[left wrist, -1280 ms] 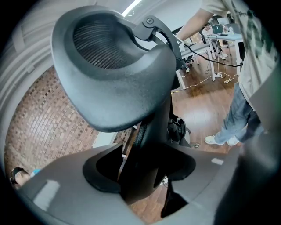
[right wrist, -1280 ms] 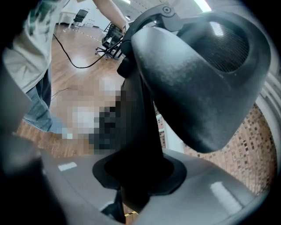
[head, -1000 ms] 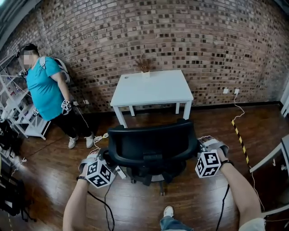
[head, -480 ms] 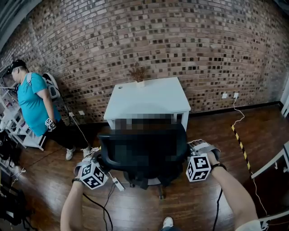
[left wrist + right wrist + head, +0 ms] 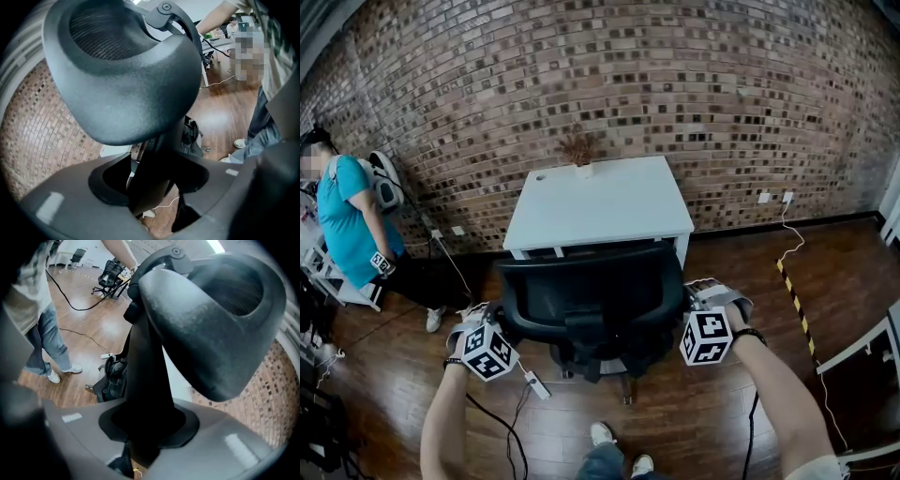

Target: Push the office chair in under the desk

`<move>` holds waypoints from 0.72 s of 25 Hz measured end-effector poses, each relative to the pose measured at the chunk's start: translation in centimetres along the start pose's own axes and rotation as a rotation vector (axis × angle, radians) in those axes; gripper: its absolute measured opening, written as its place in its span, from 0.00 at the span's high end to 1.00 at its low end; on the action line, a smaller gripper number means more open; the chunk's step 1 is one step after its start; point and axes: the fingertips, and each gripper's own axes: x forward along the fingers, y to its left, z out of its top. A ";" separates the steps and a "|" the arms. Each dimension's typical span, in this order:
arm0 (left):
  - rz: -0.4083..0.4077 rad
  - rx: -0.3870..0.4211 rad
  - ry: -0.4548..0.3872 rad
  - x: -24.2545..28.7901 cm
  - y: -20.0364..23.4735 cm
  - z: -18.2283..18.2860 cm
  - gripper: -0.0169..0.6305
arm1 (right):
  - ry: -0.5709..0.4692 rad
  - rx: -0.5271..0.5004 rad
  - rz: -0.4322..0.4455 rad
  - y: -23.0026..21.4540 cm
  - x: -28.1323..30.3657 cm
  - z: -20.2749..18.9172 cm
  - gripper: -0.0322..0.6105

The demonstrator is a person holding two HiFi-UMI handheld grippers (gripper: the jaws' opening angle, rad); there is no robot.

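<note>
The chair [image 5: 581, 291] stands at 12 o'clock from the wearer. Its seat is already nosing under the white desk [image 5: 609, 202], while the backrest is still out in front of the desk edge. It looks fairly heavy, but it sits on a wheeled base and should roll easily on the wood floor. It may also swivel if pushed from one side only. The mesh back would probably give, and the armrest posts look stiff, so they seem the better hold.

The left claw [image 5: 149, 185] is clamped round the left armrest post, below the pad [image 5: 126, 84]. The right claw [image 5: 145, 423] is closed on the right post in the same way. Holding both sides should keep the chair straight.

The desk leg [image 5: 680, 246] at 1 o'clock of the chair limits the gap. The armrests might catch the desk front, though I cannot tell their height against it. A power strip [image 5: 534, 382] and its cable lie at 7 o'clock of the base, near the wheels. The wearer's shoes [image 5: 602, 433] are at 6 o'clock. A person [image 5: 347, 220] stands at 9 o'clock, well clear. A small plant [image 5: 578, 150] sits at the desk's far edge.
</note>
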 end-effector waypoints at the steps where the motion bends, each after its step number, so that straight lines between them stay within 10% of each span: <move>1: 0.005 0.002 -0.001 0.5 0.4 0.0 0.55 | 0.000 0.001 -0.001 -0.4 0.4 -0.1 0.78; 18: -0.009 0.037 -0.020 9.8 10.0 0.8 0.56 | 0.040 0.034 -0.012 -8.8 8.9 -3.4 0.78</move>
